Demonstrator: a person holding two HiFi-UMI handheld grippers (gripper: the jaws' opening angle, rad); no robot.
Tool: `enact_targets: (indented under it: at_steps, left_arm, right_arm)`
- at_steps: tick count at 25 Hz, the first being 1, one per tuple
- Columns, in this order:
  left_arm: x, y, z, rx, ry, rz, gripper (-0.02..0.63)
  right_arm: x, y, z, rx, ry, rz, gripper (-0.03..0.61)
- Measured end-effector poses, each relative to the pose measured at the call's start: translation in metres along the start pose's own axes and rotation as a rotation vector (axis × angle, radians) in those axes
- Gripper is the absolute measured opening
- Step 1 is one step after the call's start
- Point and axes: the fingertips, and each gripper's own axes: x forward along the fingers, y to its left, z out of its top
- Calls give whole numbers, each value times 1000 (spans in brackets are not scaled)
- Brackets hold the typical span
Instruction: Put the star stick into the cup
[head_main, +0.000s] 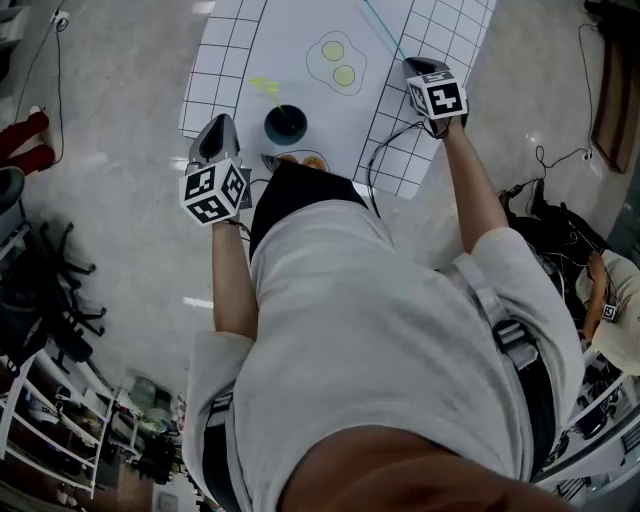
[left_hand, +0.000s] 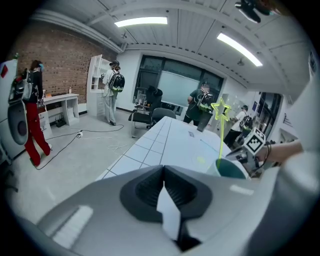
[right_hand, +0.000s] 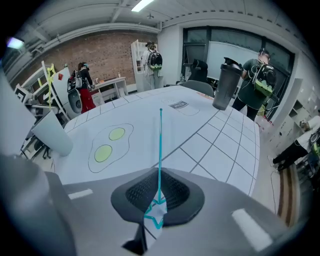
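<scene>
Up top, at 12 o'clock in the head view, a white table (head_main: 300, 30) ruled with a grid along its edges. Below it, filling the frame from the centre down to 6 o'clock, the person's torso (head_main: 400, 330) in a pale shirt, with a bare forearm reaching up to each gripper.

On the plain middle of the table, at 1 o'clock of the cup, a drawn outline (head_main: 338, 60) holding two yellow-green ovals.

At 10 o'clock, over the table's near-left corner, the left gripper (head_main: 222, 122), at 9 o'clock of the cup and apart from it. Jaws pressed flat together in the left gripper view, nothing between them.

At 1 o'clock, over the grid on the table's right side, the right gripper (head_main: 412, 66). Jaws clamped on the star end of the cyan star stick (right_hand: 160, 150), thin shaft running straight out towards 12 o'clock in the right gripper view, above the table and well apart from the cup.

Far off at 1 o'clock in that same view, a dark tumbler (right_hand: 226, 84) on the table's far end.

Between the two grippers, nearer the left one, the dark teal cup (head_main: 285, 123), upright on the table. Standing in it, a yellow-green star stick (left_hand: 220, 131), star uppermost, seen at 2 o'clock in the left gripper view.
</scene>
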Motion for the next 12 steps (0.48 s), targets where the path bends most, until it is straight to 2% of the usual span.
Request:
enact_targets:
  at_steps: [7,12]
  left_arm:
    - [-11,-10,10,114,-30,-32,3]
    - [-25,-18,18,147,-72,-87,3]
  right_arm:
    - [-23,32,15,-46,-75,19,14]
    - [-49,56,16,-43,-115,3,14]
